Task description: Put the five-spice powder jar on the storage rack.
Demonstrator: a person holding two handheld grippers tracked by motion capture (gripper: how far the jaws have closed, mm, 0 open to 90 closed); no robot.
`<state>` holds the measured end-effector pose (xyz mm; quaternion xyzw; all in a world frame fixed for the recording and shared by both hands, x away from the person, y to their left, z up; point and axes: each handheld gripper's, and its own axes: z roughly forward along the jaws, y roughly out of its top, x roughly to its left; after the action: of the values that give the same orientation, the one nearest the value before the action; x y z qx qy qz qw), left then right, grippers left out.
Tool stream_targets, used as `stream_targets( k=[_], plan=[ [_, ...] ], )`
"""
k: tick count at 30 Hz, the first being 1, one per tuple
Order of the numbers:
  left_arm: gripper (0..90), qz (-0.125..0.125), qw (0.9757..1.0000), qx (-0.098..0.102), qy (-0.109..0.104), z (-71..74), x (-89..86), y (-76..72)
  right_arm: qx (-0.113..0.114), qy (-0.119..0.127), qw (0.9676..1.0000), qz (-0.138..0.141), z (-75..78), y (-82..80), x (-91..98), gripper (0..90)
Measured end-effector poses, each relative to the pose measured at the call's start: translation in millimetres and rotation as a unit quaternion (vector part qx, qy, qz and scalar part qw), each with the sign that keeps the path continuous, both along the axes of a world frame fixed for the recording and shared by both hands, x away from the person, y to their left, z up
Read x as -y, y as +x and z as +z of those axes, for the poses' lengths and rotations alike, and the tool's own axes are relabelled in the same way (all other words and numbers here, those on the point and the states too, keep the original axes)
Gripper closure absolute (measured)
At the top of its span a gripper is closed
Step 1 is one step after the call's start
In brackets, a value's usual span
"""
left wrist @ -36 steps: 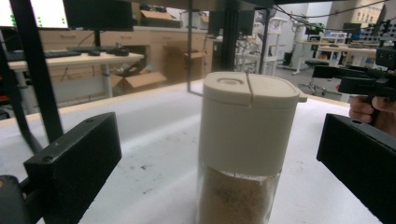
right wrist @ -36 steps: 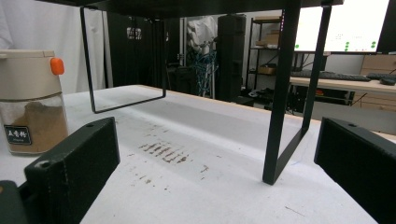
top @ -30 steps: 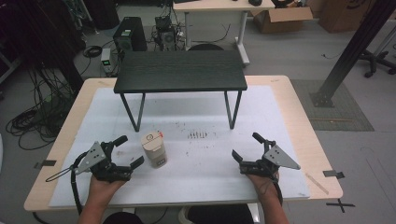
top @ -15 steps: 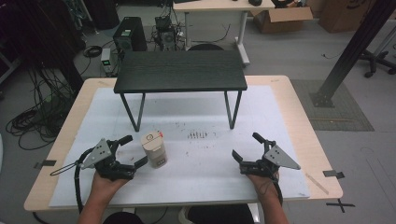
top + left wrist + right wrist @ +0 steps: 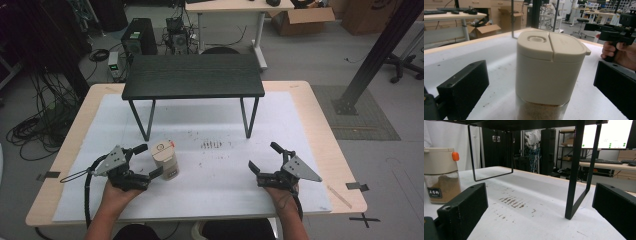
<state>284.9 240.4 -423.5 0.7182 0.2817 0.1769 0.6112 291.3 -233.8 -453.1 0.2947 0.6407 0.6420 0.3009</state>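
Table (image 5: 320,125) of pale wood, spread with a white mat (image 5: 200,210) reaching near its front and side edges; black shelf (image 5: 193,76) on thin metal legs at the far middle, open room beneath it and broad bare mat in front, marked with a patch of small dark specks (image 5: 211,145); right gripper (image 5: 262,159) low on the mat at front right, well apart from everything, jaws spread wide and holding nothing, aimed toward the shelf's right front leg (image 5: 574,172); left gripper (image 5: 150,160) at front left, jaws likewise wide apart, one on either side of the spice jar (image 5: 164,159) with clear gaps to both walls, gripping nothing; spice jar upright on the mat between those jaws, well ahead of the shelf's left legs, beige flip lid (image 5: 550,43) closed, brown powder in the clear lower part, orange tab (image 5: 455,156) on the lid's side.
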Motion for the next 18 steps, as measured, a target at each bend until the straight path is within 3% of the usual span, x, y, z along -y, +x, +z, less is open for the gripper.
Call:
stream_targets(
  k=[18],
  plan=[
    [0.2, -0.007, 0.9999, -0.007, 0.014, 0.8, 16.7, 10.3, 0.001, 0.004, 1.0, 0.003, -0.2, -0.3, 0.7, 0.0]
  ],
)
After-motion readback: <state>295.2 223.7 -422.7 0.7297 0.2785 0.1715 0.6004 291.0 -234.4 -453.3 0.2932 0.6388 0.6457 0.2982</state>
